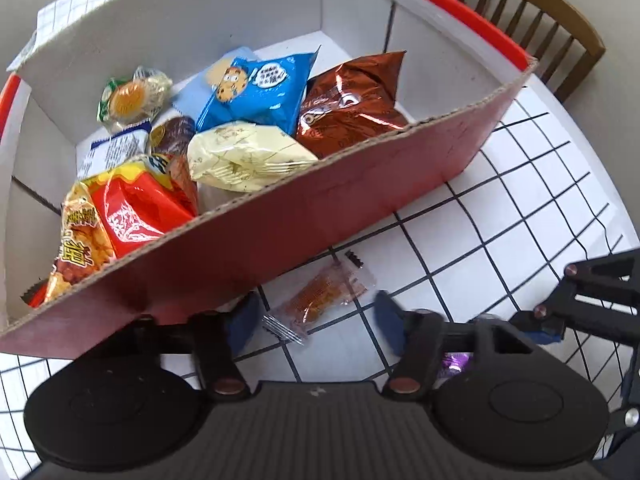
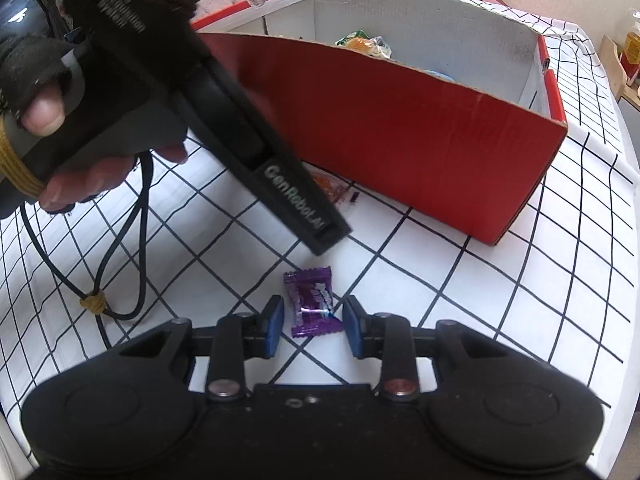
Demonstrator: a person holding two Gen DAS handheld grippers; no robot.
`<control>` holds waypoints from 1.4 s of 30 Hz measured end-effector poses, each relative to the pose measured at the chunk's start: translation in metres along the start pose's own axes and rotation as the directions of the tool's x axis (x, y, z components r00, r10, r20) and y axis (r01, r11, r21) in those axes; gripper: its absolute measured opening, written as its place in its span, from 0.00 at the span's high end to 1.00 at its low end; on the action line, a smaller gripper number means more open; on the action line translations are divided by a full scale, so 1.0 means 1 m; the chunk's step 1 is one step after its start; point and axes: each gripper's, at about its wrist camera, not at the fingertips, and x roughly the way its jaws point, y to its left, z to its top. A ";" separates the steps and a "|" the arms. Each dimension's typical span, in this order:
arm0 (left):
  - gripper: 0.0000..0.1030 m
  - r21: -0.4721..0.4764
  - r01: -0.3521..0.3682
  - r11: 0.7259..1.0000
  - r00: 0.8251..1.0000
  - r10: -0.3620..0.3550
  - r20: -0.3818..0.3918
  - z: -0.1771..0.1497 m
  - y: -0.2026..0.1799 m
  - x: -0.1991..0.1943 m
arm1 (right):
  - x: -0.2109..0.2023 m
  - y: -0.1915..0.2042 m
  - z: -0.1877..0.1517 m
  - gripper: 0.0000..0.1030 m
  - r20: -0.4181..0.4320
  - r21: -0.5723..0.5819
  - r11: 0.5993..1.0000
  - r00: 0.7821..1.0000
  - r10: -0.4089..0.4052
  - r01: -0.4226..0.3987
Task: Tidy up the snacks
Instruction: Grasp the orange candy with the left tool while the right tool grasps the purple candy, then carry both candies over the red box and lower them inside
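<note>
A red cardboard box holds several snack bags: a blue cookie bag, a brown foil bag, a pale yellow bag and a red-orange bag. A small orange clear-wrapped snack lies on the checked cloth just in front of the box. My left gripper is open with the packet lying between its fingers. My right gripper is open around a purple candy on the cloth. The box stands beyond it.
The left gripper's body and the hand holding it reach across the right wrist view, partly hiding the orange snack. A wooden chair stands behind the table. A black cord lies on the cloth at left.
</note>
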 end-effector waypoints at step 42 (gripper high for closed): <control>0.82 -0.335 0.113 0.935 0.965 -0.024 0.260 -0.058 0.040 -0.136 | -0.086 0.013 0.013 0.75 0.199 0.197 0.978 0.973 -0.113 0.073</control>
